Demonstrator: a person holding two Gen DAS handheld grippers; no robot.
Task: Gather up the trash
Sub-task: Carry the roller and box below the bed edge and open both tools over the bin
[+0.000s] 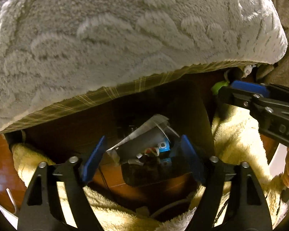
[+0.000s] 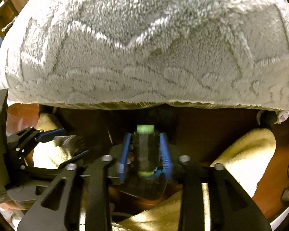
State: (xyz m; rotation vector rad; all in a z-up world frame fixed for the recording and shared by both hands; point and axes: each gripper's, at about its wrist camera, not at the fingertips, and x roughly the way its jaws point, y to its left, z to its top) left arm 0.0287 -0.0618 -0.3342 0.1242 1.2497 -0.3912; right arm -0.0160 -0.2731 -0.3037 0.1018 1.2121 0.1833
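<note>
The left tongs (image 1: 142, 157) stand open around a clear plastic cup (image 1: 144, 134) of scraps on the floor, while the right tongs (image 2: 144, 152) grip a green-capped dark tube (image 2: 144, 148) that could slip free if bumped.

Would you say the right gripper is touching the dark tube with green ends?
Touching. The right wrist view shows both blue fingers of the right gripper pressed against the sides of the dark tube, no gap visible.

Grey blanket (image 1: 125, 38), plaid underside (image 1: 106, 94)
</note>
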